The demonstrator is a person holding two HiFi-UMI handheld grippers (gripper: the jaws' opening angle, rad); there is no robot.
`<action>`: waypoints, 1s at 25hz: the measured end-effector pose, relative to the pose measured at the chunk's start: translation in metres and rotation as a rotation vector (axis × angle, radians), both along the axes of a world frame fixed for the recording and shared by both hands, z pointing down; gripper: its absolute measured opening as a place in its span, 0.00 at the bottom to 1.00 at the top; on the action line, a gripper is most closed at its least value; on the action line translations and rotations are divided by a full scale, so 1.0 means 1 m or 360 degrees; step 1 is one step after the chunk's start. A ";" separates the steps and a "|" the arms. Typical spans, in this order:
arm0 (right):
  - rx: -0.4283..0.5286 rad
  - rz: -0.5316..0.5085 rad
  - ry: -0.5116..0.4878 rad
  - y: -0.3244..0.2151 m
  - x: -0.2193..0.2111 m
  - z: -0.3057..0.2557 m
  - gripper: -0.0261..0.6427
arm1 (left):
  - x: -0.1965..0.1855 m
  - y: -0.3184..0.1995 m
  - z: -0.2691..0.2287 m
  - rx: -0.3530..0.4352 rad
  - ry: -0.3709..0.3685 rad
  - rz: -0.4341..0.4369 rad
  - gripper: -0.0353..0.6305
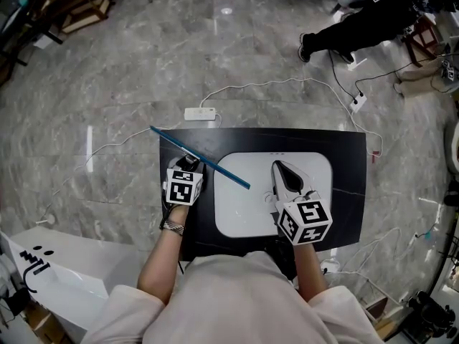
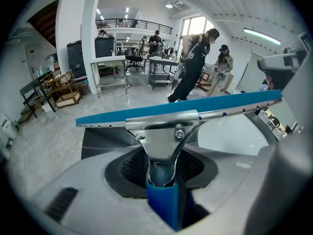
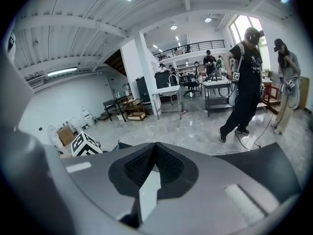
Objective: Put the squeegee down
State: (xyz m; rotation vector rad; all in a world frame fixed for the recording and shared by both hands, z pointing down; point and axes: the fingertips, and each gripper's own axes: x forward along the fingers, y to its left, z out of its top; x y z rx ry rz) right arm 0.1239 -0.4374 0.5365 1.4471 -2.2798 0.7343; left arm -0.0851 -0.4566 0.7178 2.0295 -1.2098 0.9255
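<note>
Seen from above, a person stood at a black counter (image 1: 344,192) with tongs in each hand. The left tongs (image 1: 191,163) stood partly open around the blue handle of the squeegee (image 1: 222,172). The handle sat between the 2 jaws, with a dark gap on 1 side, and the pads did not visibly press on it. The blue blade crossed just ahead of the tong tips. It ran aslant from past the counter's far left corner to above a white board (image 1: 319,167). Whether it touched the counter could not be told.

The right tongs (image 1: 281,170) were closed at the tips and held nothing, poised over the board, apart from the squeegee.

Small dark print on the board's far edge was too small to read. Each set of tongs carried a cube with black-and-white square markers.

The floor (image 1: 143,63) was glossy grey marble, with a white power strip (image 1: 200,113) and a cable (image 1: 287,83) lying beyond the counter. The room was a bright white hall with a railed gallery (image 2: 132,23), metal tables and several people (image 2: 193,62) standing.
</note>
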 end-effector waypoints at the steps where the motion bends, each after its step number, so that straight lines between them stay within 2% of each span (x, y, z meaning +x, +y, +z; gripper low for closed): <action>1: 0.0000 0.0000 -0.0001 0.000 0.001 0.000 0.05 | 0.001 0.000 0.000 0.0000 -0.0003 0.0003 0.31; 11: 0.0009 -0.0004 -0.0006 0.003 0.005 -0.001 0.05 | 0.010 0.003 0.003 0.0021 -0.0045 0.0042 0.40; 15: 0.0003 -0.0011 -0.0007 0.005 0.006 0.001 0.05 | 0.012 0.007 0.008 0.0024 -0.0075 0.0044 0.41; 25: 0.0018 -0.0039 -0.0022 0.006 0.001 -0.001 0.05 | 0.007 0.009 0.002 0.0032 -0.0058 0.0062 0.44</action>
